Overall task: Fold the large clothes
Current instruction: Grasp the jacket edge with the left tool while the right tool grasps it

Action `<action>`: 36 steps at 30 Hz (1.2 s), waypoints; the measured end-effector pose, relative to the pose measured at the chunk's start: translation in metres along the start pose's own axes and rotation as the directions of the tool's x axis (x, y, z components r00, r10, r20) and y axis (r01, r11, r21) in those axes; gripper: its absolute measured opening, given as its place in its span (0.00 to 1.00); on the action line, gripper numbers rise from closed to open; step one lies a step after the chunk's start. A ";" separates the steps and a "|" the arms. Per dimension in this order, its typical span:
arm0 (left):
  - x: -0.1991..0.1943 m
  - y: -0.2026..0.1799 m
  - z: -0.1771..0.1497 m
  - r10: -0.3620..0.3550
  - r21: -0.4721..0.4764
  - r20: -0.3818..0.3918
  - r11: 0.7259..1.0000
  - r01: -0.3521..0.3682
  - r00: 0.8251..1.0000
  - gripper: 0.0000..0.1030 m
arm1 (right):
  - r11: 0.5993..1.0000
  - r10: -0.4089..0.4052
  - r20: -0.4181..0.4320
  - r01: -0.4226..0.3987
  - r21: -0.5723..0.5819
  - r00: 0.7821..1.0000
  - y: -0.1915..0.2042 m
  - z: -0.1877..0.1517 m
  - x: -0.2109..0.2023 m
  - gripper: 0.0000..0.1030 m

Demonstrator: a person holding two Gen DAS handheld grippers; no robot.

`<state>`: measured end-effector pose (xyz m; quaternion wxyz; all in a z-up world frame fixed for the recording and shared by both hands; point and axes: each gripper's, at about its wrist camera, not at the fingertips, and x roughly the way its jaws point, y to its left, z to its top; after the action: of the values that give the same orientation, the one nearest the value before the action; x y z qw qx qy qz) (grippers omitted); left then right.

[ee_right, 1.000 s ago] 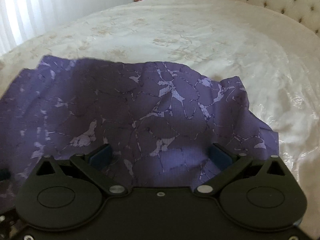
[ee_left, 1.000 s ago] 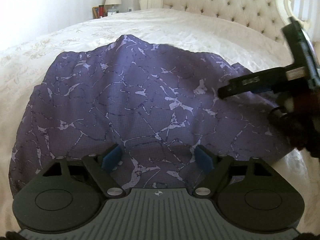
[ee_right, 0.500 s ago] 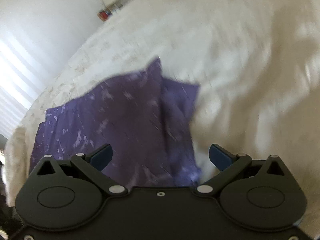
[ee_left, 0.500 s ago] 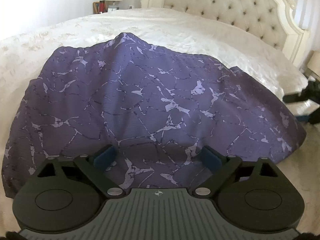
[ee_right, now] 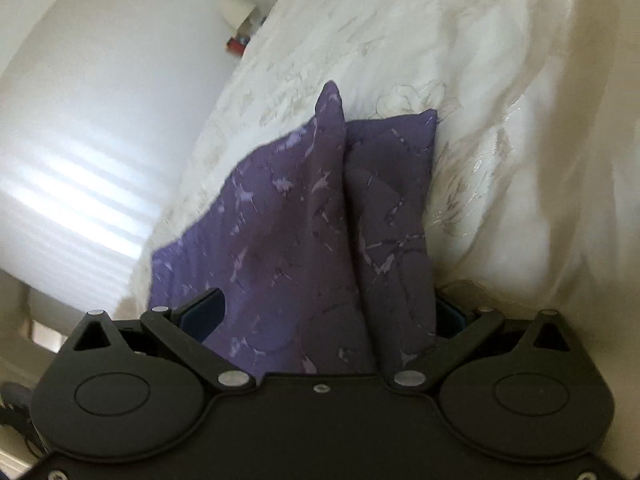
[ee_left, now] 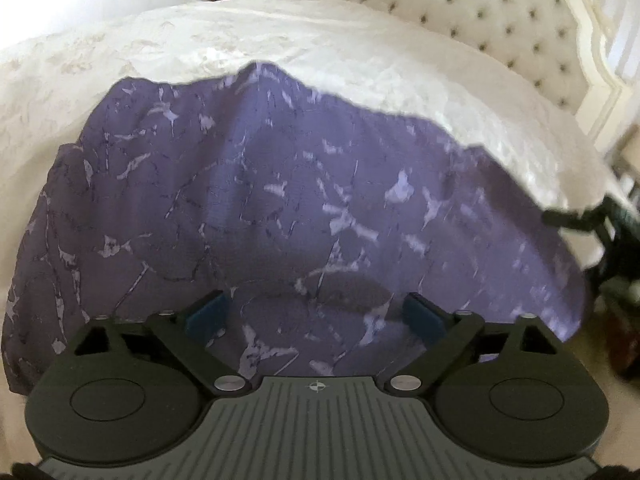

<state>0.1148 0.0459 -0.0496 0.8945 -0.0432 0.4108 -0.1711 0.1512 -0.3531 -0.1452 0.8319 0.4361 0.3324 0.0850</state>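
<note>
The left claw (ee_left: 314,314) tilts down over the purple garment (ee_left: 288,208) spread on the bed (ee_left: 280,32), jaws wide, just narrowing slightly, pinching nothing. The right claw (ee_right: 328,312), rolled sideways, gapes around a raised fold.

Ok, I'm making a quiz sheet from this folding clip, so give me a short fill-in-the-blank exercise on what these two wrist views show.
1. The purple garment lies on a bed with a ____ bedspread.
2. Behind the bed stands a tufted ____.
3. The left gripper has its jaws ____ above the cloth.
4. In the right wrist view, the fabric between the right gripper jaws is ____ in colour.

Missing words: white; headboard; open; purple
</note>
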 end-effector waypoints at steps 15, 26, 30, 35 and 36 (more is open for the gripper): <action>0.046 -0.038 0.091 -0.055 -0.061 0.055 0.996 0.059 0.997 0.30 | 0.993 0.108 0.061 -0.110 0.036 0.992 -0.004 -0.001 -0.011 1.00; 0.116 -0.035 0.079 -0.009 -0.069 -0.045 0.998 0.006 0.999 0.16 | 0.995 0.100 0.054 -0.102 0.021 0.993 -0.001 -0.002 -0.011 1.00; 0.112 -0.041 0.080 0.010 -0.047 -0.042 0.999 -0.012 0.999 0.16 | 0.994 0.103 0.054 -0.105 0.037 0.993 -0.006 -0.001 -0.011 1.00; 0.082 -0.039 0.062 -0.042 -0.082 -0.053 0.996 0.038 0.998 0.16 | 0.993 0.109 0.057 -0.111 0.036 0.992 -0.007 -0.001 -0.013 1.00; 0.073 -0.038 0.054 -0.049 -0.083 -0.053 0.996 0.044 0.997 0.16 | 0.993 0.109 0.058 -0.111 0.036 0.992 -0.007 -0.001 -0.013 1.00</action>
<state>0.1892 -0.0185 -0.0586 0.8760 -0.0848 0.4410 -0.1760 0.1395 -0.3622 -0.1453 0.8262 0.4722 0.2863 0.1120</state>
